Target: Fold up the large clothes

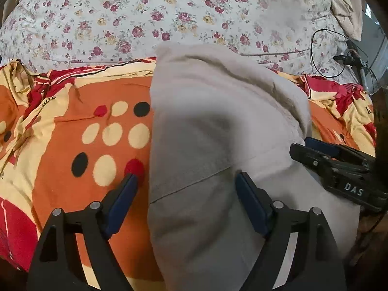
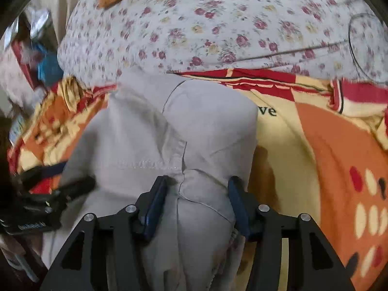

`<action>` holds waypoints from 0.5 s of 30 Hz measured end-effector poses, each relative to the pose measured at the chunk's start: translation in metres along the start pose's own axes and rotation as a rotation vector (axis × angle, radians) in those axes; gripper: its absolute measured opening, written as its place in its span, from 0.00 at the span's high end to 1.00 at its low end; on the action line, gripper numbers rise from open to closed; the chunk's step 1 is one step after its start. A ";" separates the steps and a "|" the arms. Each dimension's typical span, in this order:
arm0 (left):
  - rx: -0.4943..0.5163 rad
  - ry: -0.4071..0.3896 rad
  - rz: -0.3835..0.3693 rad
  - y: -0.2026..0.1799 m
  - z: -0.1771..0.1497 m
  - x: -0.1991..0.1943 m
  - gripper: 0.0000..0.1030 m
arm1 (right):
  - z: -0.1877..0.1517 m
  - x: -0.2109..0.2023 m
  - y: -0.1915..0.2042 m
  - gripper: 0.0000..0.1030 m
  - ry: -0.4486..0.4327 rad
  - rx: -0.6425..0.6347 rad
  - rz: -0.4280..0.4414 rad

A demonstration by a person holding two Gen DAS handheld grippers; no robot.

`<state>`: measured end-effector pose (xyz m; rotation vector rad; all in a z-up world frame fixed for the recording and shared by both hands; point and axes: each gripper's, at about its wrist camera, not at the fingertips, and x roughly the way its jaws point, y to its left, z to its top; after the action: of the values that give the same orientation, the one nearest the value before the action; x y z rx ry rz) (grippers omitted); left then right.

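The grey garment [image 1: 218,126] lay bunched on the bed's orange cover [image 1: 72,126], soft and limp. Both left tongs [image 1: 186,189] and right tongs [image 2: 197,194] gaped unclenched, straddling its near folds; stitched hems looked the firmest hold.

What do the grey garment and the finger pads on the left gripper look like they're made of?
Grey garment: seemingly soft, matte woven cloth, maybe cotton, with stitched seams and limp folds.
Left gripper finger pads: dark blue and dull, probably rubber or plastic; uncertain.
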<state>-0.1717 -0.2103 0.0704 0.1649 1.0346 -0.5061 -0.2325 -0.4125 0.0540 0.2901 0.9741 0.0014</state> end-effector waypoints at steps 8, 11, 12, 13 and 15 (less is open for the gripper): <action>0.013 -0.022 0.037 -0.004 -0.005 -0.015 0.19 | -0.004 -0.051 0.016 0.45 -0.071 -0.016 -0.031; 0.013 -0.043 0.056 -0.004 -0.008 -0.023 0.19 | -0.016 -0.072 0.025 0.44 -0.088 -0.034 -0.015; 0.012 -0.049 0.062 -0.004 -0.009 -0.025 0.19 | -0.022 -0.077 0.029 0.44 -0.090 -0.048 -0.012; 0.011 -0.055 0.066 -0.005 -0.010 -0.028 0.19 | -0.028 -0.081 0.032 0.44 -0.091 -0.060 -0.017; 0.004 -0.068 0.067 -0.005 -0.013 -0.033 0.19 | -0.039 -0.082 0.037 0.46 -0.081 -0.081 -0.038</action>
<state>-0.1979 -0.1989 0.0923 0.1838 0.9586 -0.4499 -0.3060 -0.3785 0.1094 0.1956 0.8966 -0.0053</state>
